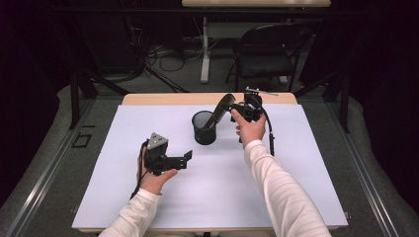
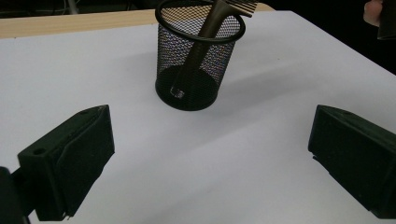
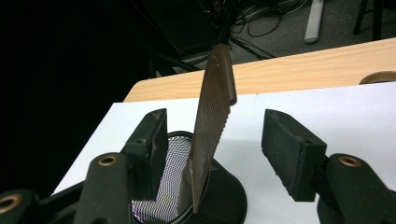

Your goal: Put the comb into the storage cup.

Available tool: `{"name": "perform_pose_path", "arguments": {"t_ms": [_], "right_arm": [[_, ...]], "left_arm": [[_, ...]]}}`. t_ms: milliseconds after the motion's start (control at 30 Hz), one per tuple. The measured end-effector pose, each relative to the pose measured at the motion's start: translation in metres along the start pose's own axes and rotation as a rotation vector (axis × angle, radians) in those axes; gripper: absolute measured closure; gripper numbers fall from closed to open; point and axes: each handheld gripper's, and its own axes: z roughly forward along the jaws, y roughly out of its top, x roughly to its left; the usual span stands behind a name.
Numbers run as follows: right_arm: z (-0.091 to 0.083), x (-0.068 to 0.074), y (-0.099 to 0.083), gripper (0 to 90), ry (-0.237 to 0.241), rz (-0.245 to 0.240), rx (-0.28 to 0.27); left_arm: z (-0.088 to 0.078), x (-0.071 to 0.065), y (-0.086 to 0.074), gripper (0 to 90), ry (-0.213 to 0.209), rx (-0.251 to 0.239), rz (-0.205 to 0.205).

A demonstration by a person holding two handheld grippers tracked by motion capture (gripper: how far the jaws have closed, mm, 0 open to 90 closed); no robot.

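A brown comb (image 3: 212,126) stands handle-down in a black mesh cup (image 1: 204,128) near the middle of the white table (image 1: 296,163), its toothed end leaning out over the rim toward the right gripper (image 1: 236,109). In the right gripper view the 2 jaws stand apart on either side of the comb with a clear gap on each flank, so nothing is pinched; the tool is about half spread. Judging from this, the step in hand is either the grasp of the comb to lift it out or the release after dropping it in, and the pictures do not settle which. If it is a pick, the next move calls for centring the pads on the flat faces of the comb, closing squarely, then pulling along the lean so the handle does not drag the light cup over. The left gripper (image 1: 184,159) hangs wide and empty, well apart from the cup, pointed at it. The comb's handle shows just through the mesh, and whether it touches the cup floor is hard to make out.
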Motion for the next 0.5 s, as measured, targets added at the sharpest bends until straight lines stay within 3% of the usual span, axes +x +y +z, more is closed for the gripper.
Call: {"name": "perform_pose_path", "arguments": {"t_ms": [500], "right_arm": [[-0.014, 0.003, -0.002, 40.1, 0.013, -0.063, 0.027]], "left_arm": [[0.000, 0.001, 0.000, 0.6, -0.002, 0.000, -0.001]]}}
